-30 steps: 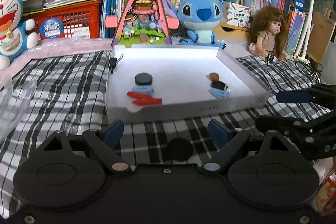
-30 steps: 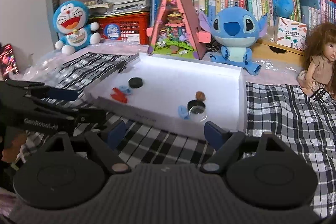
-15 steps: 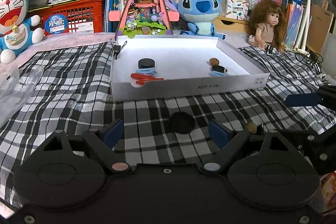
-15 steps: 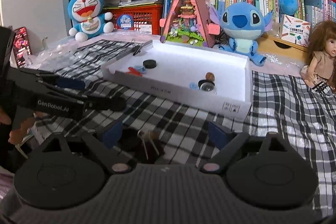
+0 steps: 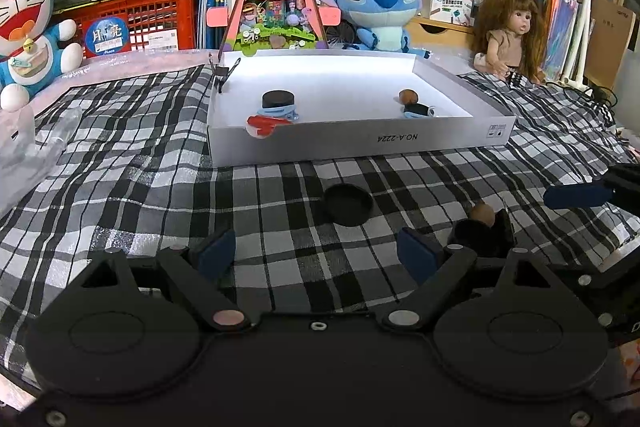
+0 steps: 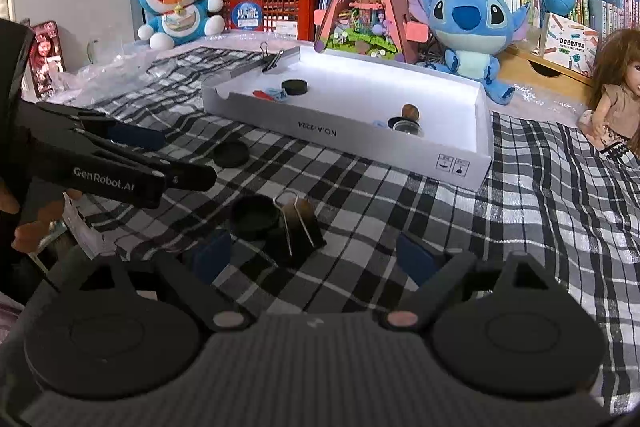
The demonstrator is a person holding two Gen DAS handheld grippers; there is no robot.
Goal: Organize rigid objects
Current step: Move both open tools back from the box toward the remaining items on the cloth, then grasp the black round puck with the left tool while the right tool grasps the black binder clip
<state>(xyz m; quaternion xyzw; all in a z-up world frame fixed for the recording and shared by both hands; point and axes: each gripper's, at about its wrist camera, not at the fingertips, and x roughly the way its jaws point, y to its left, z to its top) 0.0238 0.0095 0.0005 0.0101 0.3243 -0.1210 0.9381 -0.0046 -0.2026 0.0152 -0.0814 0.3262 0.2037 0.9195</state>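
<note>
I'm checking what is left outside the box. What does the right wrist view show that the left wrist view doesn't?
Right wrist view only: a black binder clip with a second black cap beside it, clear of the open right gripper.
Left wrist view only: the open left gripper from behind, nothing between its pads.
Both: the white box, and one black cap on the checked cloth.

My right tongs (image 6: 312, 259): spread wide, nothing gripped, over the plaid cloth (image 6: 520, 227). Just ahead: a black binder clip (image 6: 298, 233) touching a black round lid (image 6: 254, 217); a second black lid (image 6: 231, 153) lies farther off. My left tongs (image 6: 160, 159) enter from the left. Beyond: white box (image 6: 400, 147) holding a black cap (image 6: 294, 86), red and blue pieces, a brown ball (image 6: 410, 112). Binder clip (image 6: 272, 59) on its far corner.
</note>
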